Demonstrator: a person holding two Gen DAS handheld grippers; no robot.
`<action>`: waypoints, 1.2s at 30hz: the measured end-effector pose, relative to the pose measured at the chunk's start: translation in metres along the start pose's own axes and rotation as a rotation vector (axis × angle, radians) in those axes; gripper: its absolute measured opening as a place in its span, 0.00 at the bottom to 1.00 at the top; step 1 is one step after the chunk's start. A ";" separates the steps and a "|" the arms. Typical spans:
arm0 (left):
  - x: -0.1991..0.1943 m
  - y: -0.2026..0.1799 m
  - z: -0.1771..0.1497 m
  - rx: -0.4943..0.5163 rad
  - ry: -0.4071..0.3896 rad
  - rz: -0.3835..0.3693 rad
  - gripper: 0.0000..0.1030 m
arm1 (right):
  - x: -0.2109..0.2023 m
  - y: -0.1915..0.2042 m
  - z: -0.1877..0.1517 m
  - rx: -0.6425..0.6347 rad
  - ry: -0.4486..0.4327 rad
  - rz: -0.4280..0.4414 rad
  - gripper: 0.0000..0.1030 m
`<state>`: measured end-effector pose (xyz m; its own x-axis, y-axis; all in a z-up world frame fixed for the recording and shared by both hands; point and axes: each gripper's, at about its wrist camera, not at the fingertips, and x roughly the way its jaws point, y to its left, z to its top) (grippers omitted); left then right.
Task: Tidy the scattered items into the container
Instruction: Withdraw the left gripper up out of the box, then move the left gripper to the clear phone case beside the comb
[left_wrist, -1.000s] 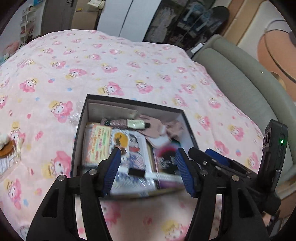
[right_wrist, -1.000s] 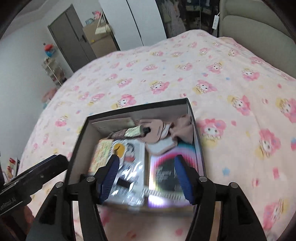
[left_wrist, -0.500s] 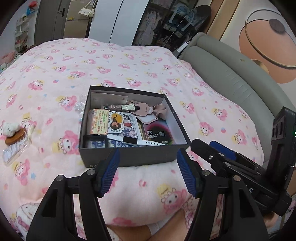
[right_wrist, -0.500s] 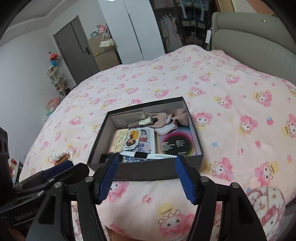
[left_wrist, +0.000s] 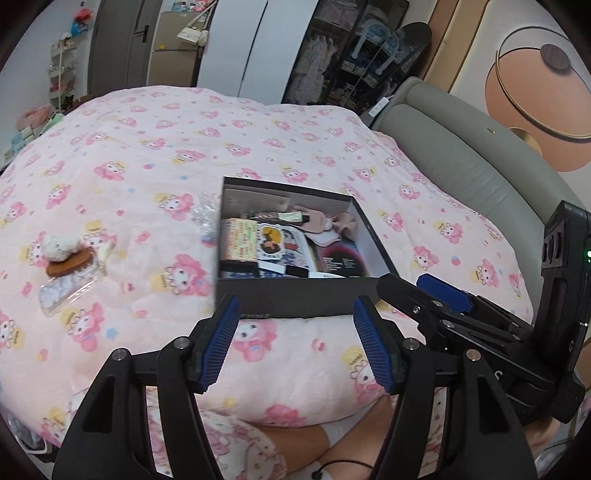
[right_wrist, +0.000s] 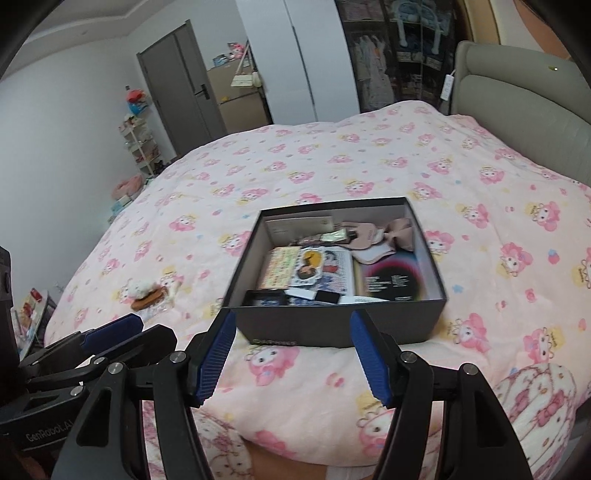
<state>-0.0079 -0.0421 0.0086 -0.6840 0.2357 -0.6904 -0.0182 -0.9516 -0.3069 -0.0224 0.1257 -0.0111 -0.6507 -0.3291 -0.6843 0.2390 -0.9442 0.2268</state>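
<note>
While angled down toward the pink cartoon-print bed quilt (left_wrist: 147, 177), both held side by side with blue pads apart and empty: left hand-held gripper (left_wrist: 295, 343), right hand-held gripper (right_wrist: 295, 354). Pulled back and up from over the dark grey cardboard box (right_wrist: 332, 325), now beyond the fingertips. Left out on the quilt: white plush toy on a brown disc (left_wrist: 64, 253).

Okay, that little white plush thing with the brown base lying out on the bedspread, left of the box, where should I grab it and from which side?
Probably best around the white plush body, coming down from above with the left gripper, which is open and on that side of the box. The plush sits highest and looks soft, so it should squash between the pads; the brown base lies flat on the blanket, leaving little edge to catch.
</note>
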 end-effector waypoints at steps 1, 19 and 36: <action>-0.003 0.004 -0.001 -0.003 -0.002 0.007 0.64 | 0.001 0.005 0.000 -0.005 0.001 0.008 0.59; -0.008 0.106 -0.036 -0.154 0.030 0.068 0.64 | 0.057 0.091 -0.023 -0.155 0.123 0.032 0.59; 0.008 0.286 -0.056 -0.516 0.011 0.203 0.64 | 0.211 0.217 -0.025 -0.341 0.355 0.234 0.59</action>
<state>0.0223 -0.3011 -0.1216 -0.6288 0.0622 -0.7751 0.4752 -0.7583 -0.4464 -0.0898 -0.1486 -0.1237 -0.2828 -0.4481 -0.8481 0.6069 -0.7683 0.2036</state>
